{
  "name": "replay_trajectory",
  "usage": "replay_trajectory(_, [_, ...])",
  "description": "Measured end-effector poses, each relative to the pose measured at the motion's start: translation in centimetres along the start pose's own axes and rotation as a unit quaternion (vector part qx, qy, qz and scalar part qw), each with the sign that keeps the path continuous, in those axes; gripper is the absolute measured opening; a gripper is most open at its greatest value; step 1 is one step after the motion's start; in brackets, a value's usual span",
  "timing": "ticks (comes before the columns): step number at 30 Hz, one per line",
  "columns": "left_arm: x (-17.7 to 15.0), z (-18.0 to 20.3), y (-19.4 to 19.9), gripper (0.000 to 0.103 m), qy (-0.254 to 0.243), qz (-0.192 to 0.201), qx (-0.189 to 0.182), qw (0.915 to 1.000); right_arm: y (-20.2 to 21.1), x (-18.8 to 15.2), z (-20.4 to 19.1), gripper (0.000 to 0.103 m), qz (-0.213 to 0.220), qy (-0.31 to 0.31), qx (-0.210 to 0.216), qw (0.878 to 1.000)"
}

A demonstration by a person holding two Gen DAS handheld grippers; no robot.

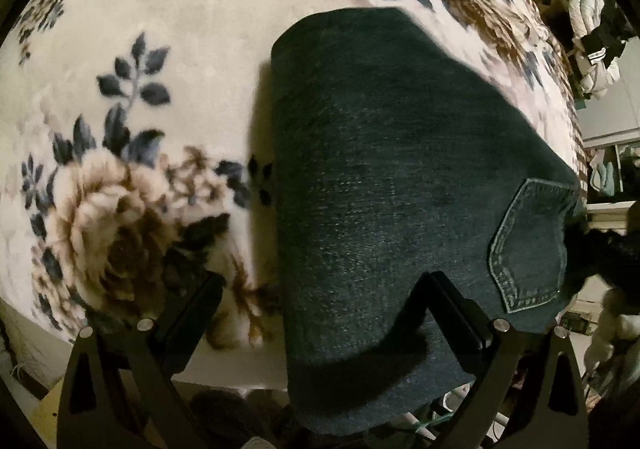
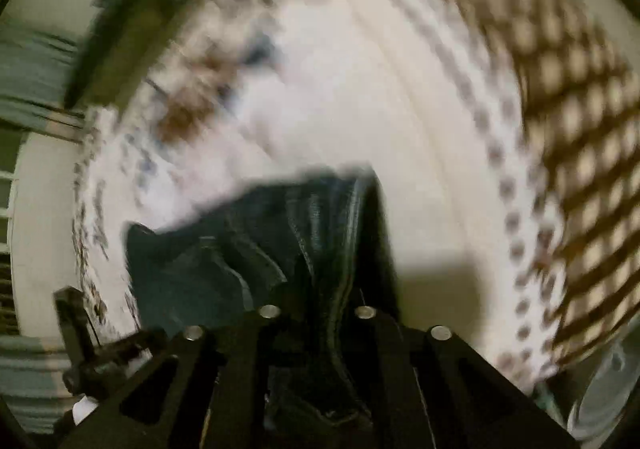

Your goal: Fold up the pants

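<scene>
The dark blue jeans (image 1: 380,177) lie folded on a floral blanket (image 1: 160,49), with a back pocket (image 1: 532,241) at the right and the near end hanging over the bed edge. My left gripper (image 1: 320,289) is open, its fingers spread above the jeans' near end, one finger over the blanket, the other over the denim. In the blurred right wrist view my right gripper (image 2: 320,309) is shut on a bunched seam of the jeans (image 2: 248,249), holding it above the blanket (image 2: 360,89).
Piled clothes (image 1: 592,29) lie at the far right of the bed. Shelving and clutter (image 1: 608,177) stand to the right. A dark object (image 2: 140,9) sits at the blanket's upper left in the right wrist view. The blanket's checked border (image 2: 580,109) runs along the right.
</scene>
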State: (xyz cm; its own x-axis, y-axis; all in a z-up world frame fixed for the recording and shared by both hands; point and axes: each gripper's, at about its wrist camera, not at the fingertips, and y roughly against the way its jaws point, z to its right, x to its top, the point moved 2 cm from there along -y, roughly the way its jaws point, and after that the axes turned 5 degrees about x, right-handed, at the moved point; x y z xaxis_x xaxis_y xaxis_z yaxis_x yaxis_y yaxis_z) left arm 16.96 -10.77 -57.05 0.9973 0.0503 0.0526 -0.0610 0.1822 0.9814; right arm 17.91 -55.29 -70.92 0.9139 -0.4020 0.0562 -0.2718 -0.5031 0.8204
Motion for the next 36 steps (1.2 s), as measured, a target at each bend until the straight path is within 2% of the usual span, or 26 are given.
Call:
replay_trajectory(1, [-0.1, -0.1, 0.1, 0.103, 0.000, -0.001, -0.001, 1.0000, 0.2, -0.1, 0.6, 0.042, 0.001, -0.012, -0.002, 1.000])
replay_trajectory(2, [-0.2, -0.1, 0.2, 0.103, 0.000, -0.003, -0.004, 1.0000, 0.6, -0.3, 1.0, 0.043, 0.006, -0.027, -0.002, 1.000])
replay_trajectory(6, [-0.8, -0.3, 0.4, 0.103, 0.000, -0.005, -0.007, 1.0000, 2.8, -2.2, 3.0, 0.045, 0.023, -0.103, 0.056, 0.993])
replay_trajectory(7, [-0.7, -0.3, 0.2, 0.103, 0.001, -0.007, -0.008, 0.9999, 2.9, -2.6, 3.2, 0.042, 0.029, -0.106, 0.063, 0.992])
replay_trajectory(8, [-0.9, -0.4, 0.0, 0.103, 0.003, -0.009, -0.007, 0.9999, 3.1, -3.3, 3.3, 0.031, 0.040, -0.107, 0.065, 0.991])
replay_trajectory(9, [-1.0, -0.3, -0.1, 0.103, 0.003, -0.011, -0.008, 0.9999, 3.3, -3.6, 3.2, 0.010, 0.049, -0.105, 0.063, 0.991])
replay_trajectory(11, [-0.9, -0.1, -0.2, 0.103, 0.003, -0.013, -0.009, 0.9999, 4.3, -3.9, 2.2, 0.010, 0.064, -0.096, 0.054, 0.992])
replay_trajectory(14, [-1.0, -0.1, 0.2, 0.103, -0.006, -0.012, -0.011, 0.9998, 8.0, -4.2, 0.3, 0.006, 0.103, -0.077, 0.058, 0.990])
replay_trajectory(16, [-1.1, -0.3, 0.4, 0.103, -0.008, -0.012, -0.014, 0.9998, 8.0, -4.0, 1.1, 0.003, 0.092, -0.091, 0.042, 0.991])
replay_trajectory(17, [-1.1, -0.3, 0.3, 0.103, -0.009, -0.014, -0.012, 0.9998, 7.6, -4.1, 2.0, 0.003, 0.082, -0.098, 0.018, 0.992])
replay_trajectory(18, [-1.2, -0.4, 0.3, 0.103, -0.009, -0.016, -0.012, 0.9998, 6.7, -4.2, 3.2, 0.003, 0.061, -0.106, 0.003, 0.993])
replay_trajectory(20, [-1.3, -0.7, 0.3, 0.103, -0.005, -0.020, -0.015, 0.9997, 4.6, -4.7, 5.0, 0.004, 0.006, -0.135, 0.011, 0.991])
replay_trajectory(21, [-1.3, -0.7, 0.4, 0.103, -0.005, -0.020, -0.017, 0.9996, 4.3, -5.1, 5.7, 0.006, -0.002, -0.152, 0.010, 0.988])
replay_trajectory(23, [-1.3, -0.8, 0.8, 0.103, -0.008, -0.017, -0.018, 0.9997, 4.8, -5.9, 5.9, 0.022, 0.011, -0.159, 0.043, 0.986])
replay_trajectory(25, [-1.5, -0.9, 1.2, 0.103, -0.009, -0.015, -0.020, 0.9997, 5.4, -6.7, 6.0, 0.062, 0.041, -0.167, 0.065, 0.983])
replay_trajectory(26, [-1.6, -0.9, 1.3, 0.103, -0.007, -0.013, -0.022, 0.9997, 5.6, -7.4, 6.3, 0.069, 0.054, -0.179, 0.091, 0.978])
replay_trajectory(27, [-1.7, -1.0, 1.4, 0.103, -0.004, -0.012, -0.024, 0.9996, 5.6, -8.2, 6.7, 0.081, 0.065, -0.203, 0.128, 0.969])
replay_trajectory(28, [-1.8, -1.0, 1.5, 0.103, -0.001, -0.012, -0.026, 0.9996, 5.4, -8.6, 7.0, 0.087, 0.071, -0.217, 0.140, 0.963])
replay_trajectory(30, [-2.0, -1.0, 1.6, 0.103, 0.002, -0.012, -0.030, 0.9995, 5.0, -9.6, 7.3, 0.087, 0.092, -0.245, 0.175, 0.949])
replay_trajectory(32, [-2.1, -0.7, 1.7, 0.103, 0.005, -0.012, -0.032, 0.9994, 4.5, -10.3, 6.6, 0.088, 0.105, -0.246, 0.202, 0.942])
replay_trajectory(33, [-2.2, -0.6, 1.7, 0.103, 0.004, -0.011, -0.034, 0.9994, 4.3, -10.5, 6.1, 0.092, 0.111, -0.241, 0.211, 0.941])
replay_trajectory(34, [-2.2, -0.5, 1.7, 0.103, 0.004, -0.011, -0.034, 0.9993, 3.7, -10.6, 5.5, 0.095, 0.106, -0.234, 0.206, 0.944])
replay_trajectory(36, [-2.1, -0.4, 1.3, 0.103, 0.004, -0.013, -0.034, 0.9993, 1.6, -10.5, 4.7, 0.095, 0.077, -0.222, 0.179, 0.955])
